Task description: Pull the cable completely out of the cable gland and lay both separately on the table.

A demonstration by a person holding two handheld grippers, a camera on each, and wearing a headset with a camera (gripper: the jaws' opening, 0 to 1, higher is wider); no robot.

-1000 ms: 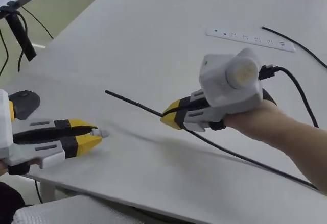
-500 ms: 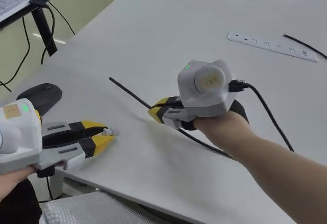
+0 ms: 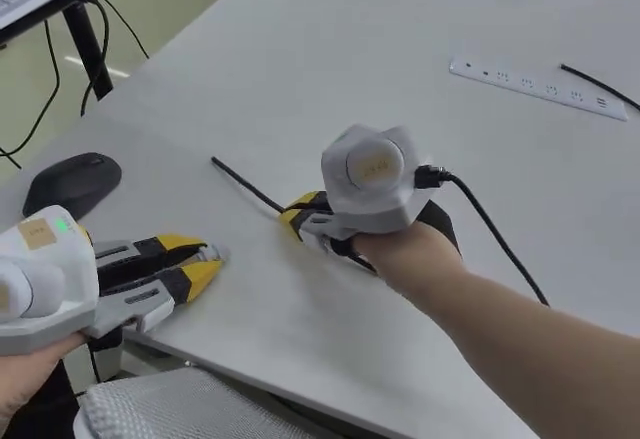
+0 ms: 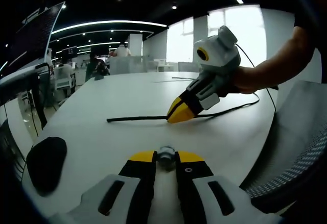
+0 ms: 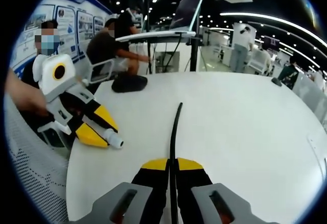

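**Head view: cable (image 3: pixel 245 184) out of gland (image 3: pixel 214 253), each held in its own gripper**

The left gripper (image 3: pixel 205 262) is clamped on the small pale gland, which sticks out just past its yellow tips near the table's (image 3: pixel 330 69) front edge. The left gripper view shows the gland (image 4: pixel 165 154) pinched squarely between the closed jaws, with nothing threaded through it.

The right gripper (image 3: pixel 290 214) is closed on the cable a little back from its free end. That end runs forward and left, low over the table. Whether it touches the surface cannot be told. In the right gripper view the cable (image 5: pixel 175 127) comes straight out from between the shut jaws, pointing towards the far edge, and the gland (image 5: pixel 116 142) sits well to its left.

The two grippers are held apart, probably to keep the cable end clear of the gland so that neither part snags the other. The pull looks done. Setting both parts down is what remains.

The bare stretch of table between the grippers seems a fair spot for both parts. It lies away from the mouse (image 3: pixel 72 181) on the left and the power strip (image 3: pixel 535 87) at the far right. The gland is small and round, so it may roll once let go.
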